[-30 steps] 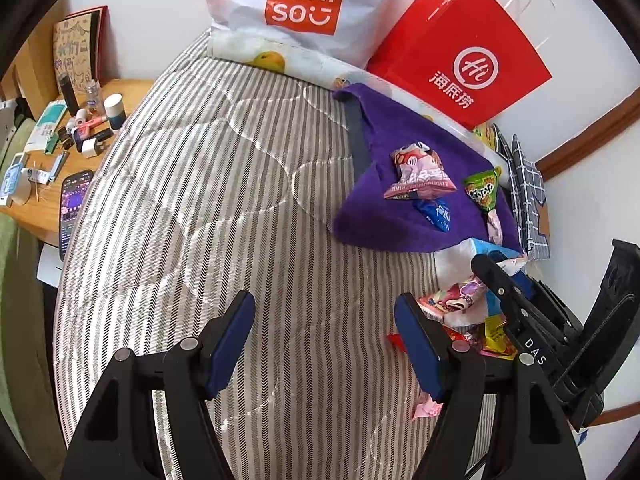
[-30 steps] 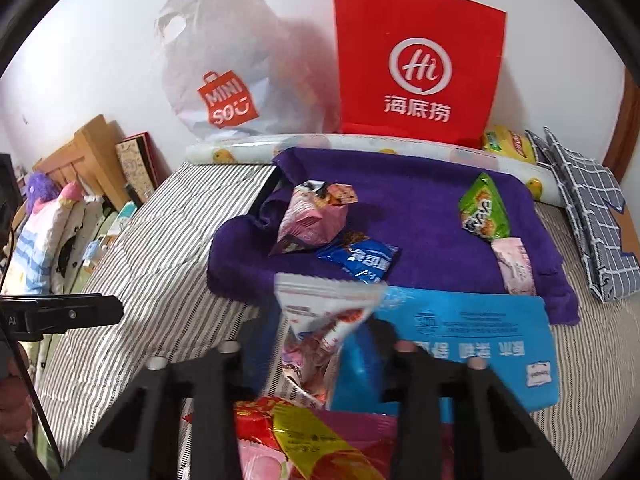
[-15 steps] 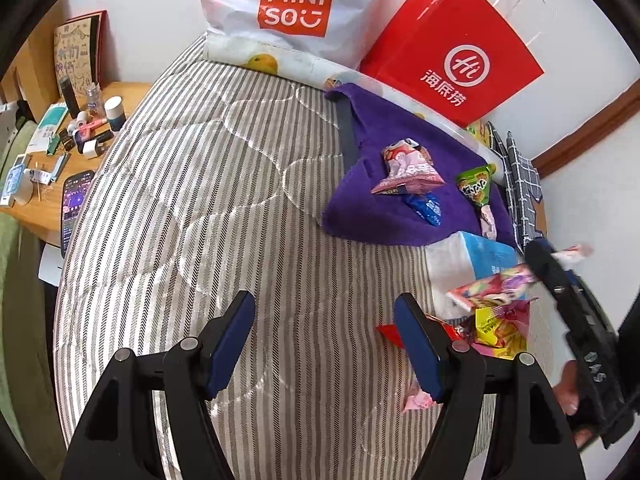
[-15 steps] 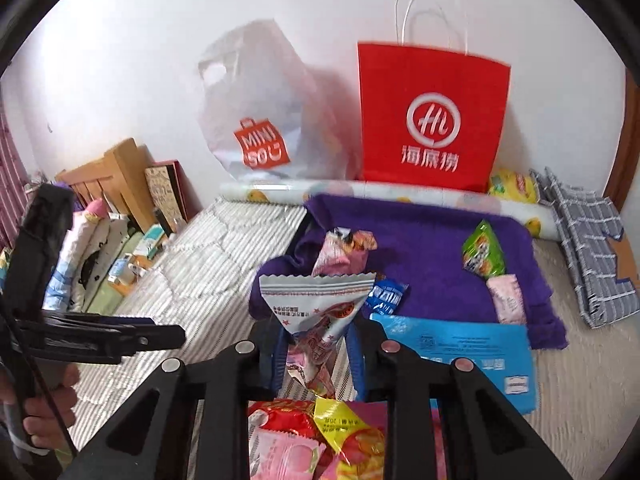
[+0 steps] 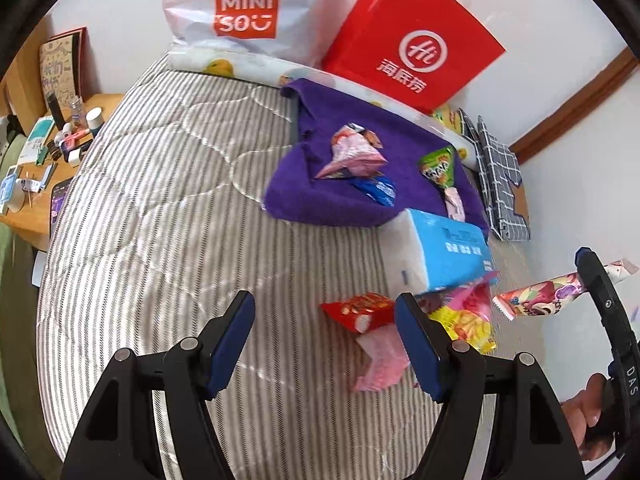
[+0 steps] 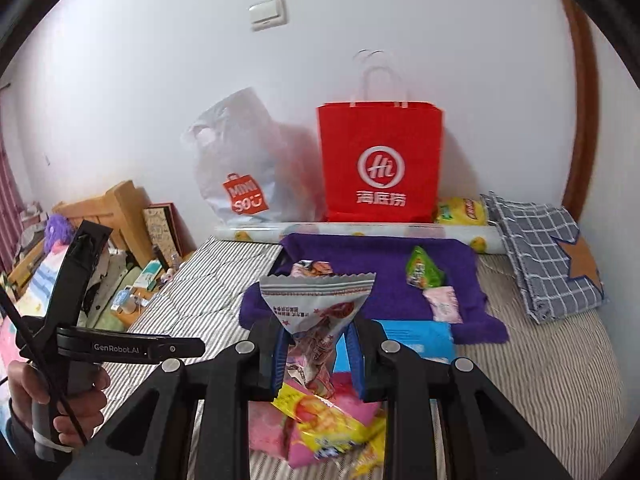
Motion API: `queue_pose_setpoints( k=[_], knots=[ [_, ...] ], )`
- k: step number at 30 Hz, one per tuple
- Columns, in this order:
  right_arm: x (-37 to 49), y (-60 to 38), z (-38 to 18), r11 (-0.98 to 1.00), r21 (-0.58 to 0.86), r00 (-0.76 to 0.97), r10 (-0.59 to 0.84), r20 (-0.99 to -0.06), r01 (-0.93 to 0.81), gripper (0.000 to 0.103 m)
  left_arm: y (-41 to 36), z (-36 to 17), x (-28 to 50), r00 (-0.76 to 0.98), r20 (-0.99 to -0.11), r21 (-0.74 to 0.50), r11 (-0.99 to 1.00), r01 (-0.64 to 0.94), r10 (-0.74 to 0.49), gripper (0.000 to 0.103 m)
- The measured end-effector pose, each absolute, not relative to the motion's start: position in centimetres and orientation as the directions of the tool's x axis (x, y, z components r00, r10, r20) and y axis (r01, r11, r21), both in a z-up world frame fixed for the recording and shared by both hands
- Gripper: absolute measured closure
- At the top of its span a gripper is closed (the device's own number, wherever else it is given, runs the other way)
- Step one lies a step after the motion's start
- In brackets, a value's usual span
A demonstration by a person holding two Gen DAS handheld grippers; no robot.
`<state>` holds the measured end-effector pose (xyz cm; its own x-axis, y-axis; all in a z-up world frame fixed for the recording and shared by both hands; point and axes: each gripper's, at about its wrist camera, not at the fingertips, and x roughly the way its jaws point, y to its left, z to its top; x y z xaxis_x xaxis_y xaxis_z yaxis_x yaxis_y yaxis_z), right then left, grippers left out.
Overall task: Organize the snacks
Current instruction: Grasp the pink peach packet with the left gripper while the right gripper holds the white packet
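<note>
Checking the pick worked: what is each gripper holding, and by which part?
The right gripper pinches a triangular silver-and-pink snack packet by its narrow lower end. The left gripper is open, holding nothing.

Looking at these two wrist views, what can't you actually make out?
- Right wrist: lower part of the held snack packet, hidden between the right gripper pads.
- Left wrist: pink wrapper, partly behind the left gripper finger, blurred.
- Both: what the red paper bag holds.
</note>
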<state>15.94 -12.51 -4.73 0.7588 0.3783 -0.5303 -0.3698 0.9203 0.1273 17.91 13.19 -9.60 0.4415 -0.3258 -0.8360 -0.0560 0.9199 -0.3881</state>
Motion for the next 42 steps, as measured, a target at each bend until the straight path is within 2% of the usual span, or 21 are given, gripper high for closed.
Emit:
queue_pose_setpoints(
  k=[5, 15, 27, 32, 38, 42],
  knots=[
    [14.9, -15.6, -5.1, 0.937, 0.121, 0.768, 0.337, -0.544, -0.327, 0.079, 11.5, -9.5, 17.4, 0.443, -0.833, -0.386, 0.922, -0.033, -0.333, 0.032],
    [13.6, -22.1, -8.2, 0.969, 0.099, 0.726, 0.237, -0.645, -0.228, 0.078, 8.0, -10.9, 16.8, 0.421, -0.831, -0.402, 0.916, -0.006, -0.362, 0.032],
    [16.4, -23.8, -14.9, 0.965, 0.156, 0.623, 0.256, -0.739, -0.211, 0.078, 5.5, -14.7, 15.2, 0.354, -0.881, -0.337, 0.941, -0.006, -0.313, 0.032],
    [18.1, -24.8, -16.0, 0.960, 0.202, 0.619, 0.278, -0.735, -0.192, 0.076, 3.9, -15.8, 15.3, 0.337, -0.892, -0.321, 0.947, 0.000, -0.302, 0.032],
    [19.6, -25.4, -17.0, 0.960, 0.217, 0.616, 0.281, -0.736, -0.178, 0.075, 2.9, -16.4, 16.1, 0.338, -0.897, -0.305, 0.952, -0.002, -0.286, 0.040],
    [20.3, -25.3, -18.1, 0.956, 0.236, 0.588, 0.293, -0.754, -0.174, 0.069, 2.6, -17.0, 16.3, 0.332, -0.901, -0.300, 0.954, -0.006, -0.281, 0.045]
  ],
)
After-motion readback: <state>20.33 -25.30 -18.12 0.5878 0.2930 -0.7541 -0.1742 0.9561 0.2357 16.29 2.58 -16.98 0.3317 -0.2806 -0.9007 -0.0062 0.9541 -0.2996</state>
